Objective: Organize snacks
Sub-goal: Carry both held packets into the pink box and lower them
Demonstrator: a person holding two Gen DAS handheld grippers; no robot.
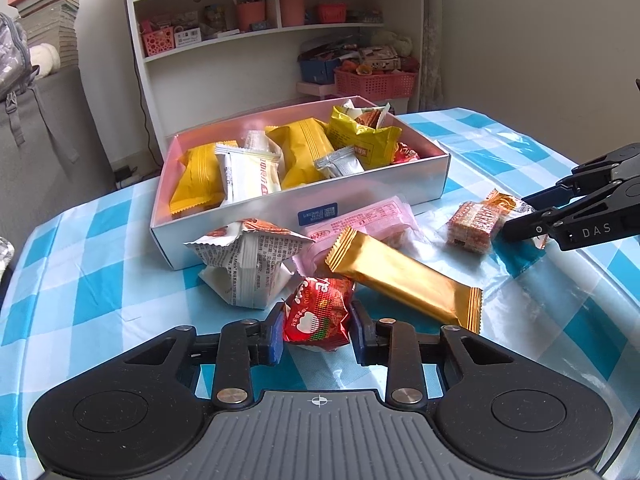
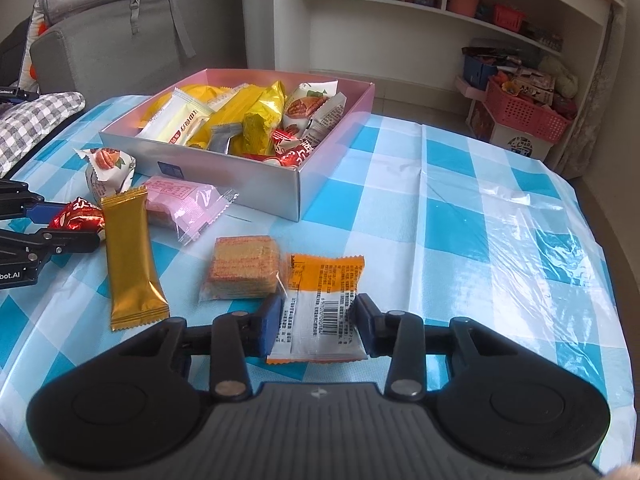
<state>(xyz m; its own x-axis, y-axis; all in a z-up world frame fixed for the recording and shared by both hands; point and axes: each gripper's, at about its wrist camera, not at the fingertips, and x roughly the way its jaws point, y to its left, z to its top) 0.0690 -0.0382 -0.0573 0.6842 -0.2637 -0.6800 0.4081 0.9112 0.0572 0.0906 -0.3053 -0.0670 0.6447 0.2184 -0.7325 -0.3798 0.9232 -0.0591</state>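
A pink-lined white box [image 1: 304, 196] [image 2: 224, 172] holds several wrapped snacks. Loose snacks lie in front of it: a white nut packet [image 1: 248, 264] [image 2: 108, 172], a pink packet [image 1: 372, 216] [image 2: 180, 200], a gold bar [image 1: 404, 276] [image 2: 130, 256]. My left gripper [image 1: 318, 328] [image 2: 86, 222] has its fingers against both sides of a red packet [image 1: 318, 314] [image 2: 78, 216] on the table. My right gripper [image 2: 316, 326] [image 1: 520, 220] has its fingers against the flat end of an orange-and-white cracker packet [image 2: 320, 300] [image 1: 476, 224] that lies on the table.
The table has a blue-and-white checked cloth [image 2: 460, 208] under clear plastic. White shelves [image 1: 256, 40] with baskets stand behind the table, a grey sofa [image 2: 132, 40] to the left. The table's right half holds only the cloth.
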